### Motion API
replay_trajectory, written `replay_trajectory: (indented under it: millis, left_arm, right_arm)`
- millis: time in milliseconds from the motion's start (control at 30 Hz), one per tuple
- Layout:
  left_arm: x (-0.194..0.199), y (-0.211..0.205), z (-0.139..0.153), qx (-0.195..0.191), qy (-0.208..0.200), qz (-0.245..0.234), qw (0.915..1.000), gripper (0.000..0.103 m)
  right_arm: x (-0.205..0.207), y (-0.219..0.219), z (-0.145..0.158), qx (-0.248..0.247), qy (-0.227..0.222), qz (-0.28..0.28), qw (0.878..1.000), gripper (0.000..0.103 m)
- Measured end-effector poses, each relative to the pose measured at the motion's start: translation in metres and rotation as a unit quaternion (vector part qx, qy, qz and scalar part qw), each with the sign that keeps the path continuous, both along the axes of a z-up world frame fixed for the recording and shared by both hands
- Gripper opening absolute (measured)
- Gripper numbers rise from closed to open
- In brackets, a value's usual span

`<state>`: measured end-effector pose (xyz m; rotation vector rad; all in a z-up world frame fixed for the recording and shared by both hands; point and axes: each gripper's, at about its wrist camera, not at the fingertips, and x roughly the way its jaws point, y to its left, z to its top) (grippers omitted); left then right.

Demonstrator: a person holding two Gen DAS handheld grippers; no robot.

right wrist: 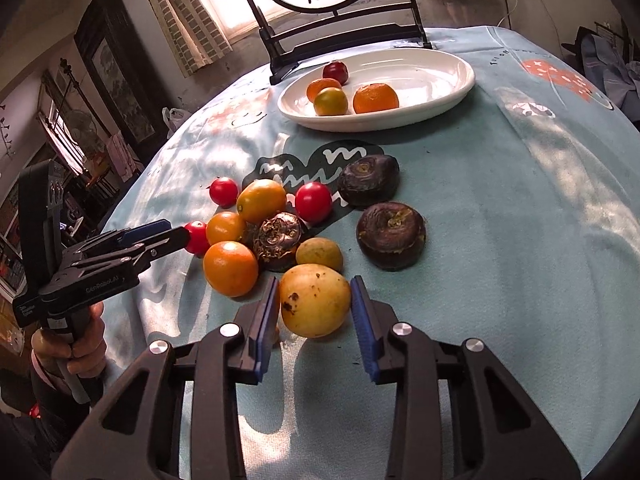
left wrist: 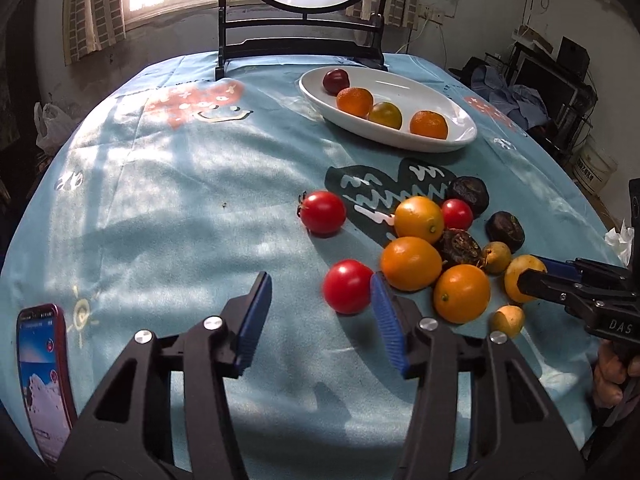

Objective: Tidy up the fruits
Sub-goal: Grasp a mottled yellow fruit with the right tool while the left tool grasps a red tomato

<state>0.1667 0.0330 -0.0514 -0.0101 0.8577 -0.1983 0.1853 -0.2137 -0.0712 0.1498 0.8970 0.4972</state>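
A loose heap of fruit lies on the blue cloth: orange kumquats (left wrist: 410, 263), red tomatoes (left wrist: 323, 212), dark water chestnuts (right wrist: 390, 236) and small yellow fruits. My left gripper (left wrist: 320, 312) is open just above the cloth. A red tomato (left wrist: 347, 286) rests against the inner face of its right pad, with a wide gap to the left pad. My right gripper (right wrist: 314, 322) has both blue pads against the sides of a large spotted yellow fruit (right wrist: 314, 300). A white oval plate (left wrist: 460, 138) at the back holds three citrus fruits and a dark red one.
A phone (left wrist: 44, 380) with a lit screen lies at the near left of the table. A dark wooden stand (left wrist: 300, 40) with a round painted panel rises behind the plate. A hand (right wrist: 86, 344) holds the left gripper (right wrist: 180, 230) beside the heap.
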Motion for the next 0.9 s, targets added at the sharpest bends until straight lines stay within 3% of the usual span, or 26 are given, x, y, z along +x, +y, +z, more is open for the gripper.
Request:
replay_trajectory:
  millis: [233, 400, 600, 900]
  left_arm:
    - [0.004, -0.016, -0.006, 0.019, 0.015, -0.045, 0.9987, 0.053]
    - [0.010, -0.022, -0.006, 0.029, 0.014, -0.052, 0.9981, 0.052]
    - [0.008, -0.027, -0.012, 0.025, 0.034, -0.076, 0.9962, 0.034]
    - [0.008, -0.022, -0.013, 0.014, 0.040, -0.061, 0.9972, 0.030]
  right_arm:
    - [0.000, -0.002, 0.000, 0.005, 0.002, -0.002, 1.000, 0.036]
    - [0.000, -0.003, 0.000, 0.008, 0.002, -0.004, 1.000, 0.036]
    - [0.000, -0.005, 0.000, 0.011, 0.003, -0.008, 1.000, 0.036]
    - [0.000, -0.007, 0.000, 0.018, -0.001, -0.010, 1.000, 0.036]
